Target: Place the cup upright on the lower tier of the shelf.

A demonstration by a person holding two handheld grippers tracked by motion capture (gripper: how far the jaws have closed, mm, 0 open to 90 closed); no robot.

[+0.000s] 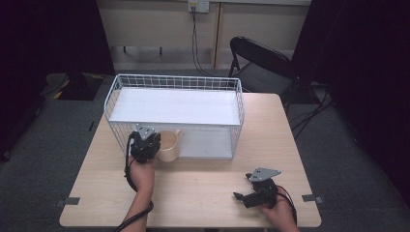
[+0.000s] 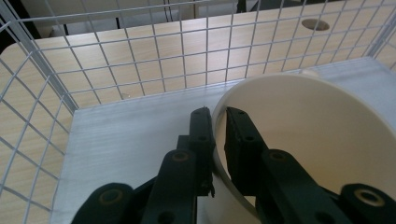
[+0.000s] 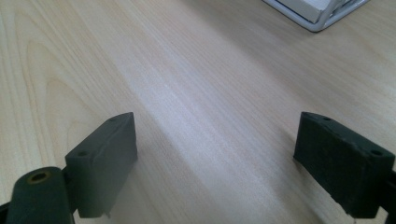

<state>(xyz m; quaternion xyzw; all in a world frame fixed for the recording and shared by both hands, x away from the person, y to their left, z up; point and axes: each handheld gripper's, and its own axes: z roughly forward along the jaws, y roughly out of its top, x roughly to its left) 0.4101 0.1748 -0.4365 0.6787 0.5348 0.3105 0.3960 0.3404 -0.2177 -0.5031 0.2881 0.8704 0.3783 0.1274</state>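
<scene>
Left claw: the left claw (image 2: 219, 114) is pinching the wall of the cream cup (image 2: 317, 140), one jaw sitting outside the rim and the other inside it.
Cup: the cream cup (image 1: 168, 145) is standing upright on the white floor of the wire basket (image 1: 238, 104), at the basket's open front edge toward its left end, with its handle pointing to the back right in the high view.
Left hand: the left hand (image 1: 141, 173) is reaching forward from the tabletop's near edge, and its claw (image 1: 153, 141) is meeting the cup on the cup's left side.
Basket: the white wire basket (image 2: 56, 88) is sitting at the far middle of the tabletop (image 1: 203, 183), its mesh wall rising behind the cup in the left gripper view.
Right claw: the right claw (image 3: 215, 163) is standing spread wide with nothing between its jaws, hovering just over bare wood.
Right hand: the right hand (image 1: 278, 208) is resting at the near right of the tabletop, well apart from the cup, its claw (image 1: 240, 194) pointing left.
Background: a black folding chair (image 1: 261, 63) is standing behind the tabletop's far right corner.
</scene>
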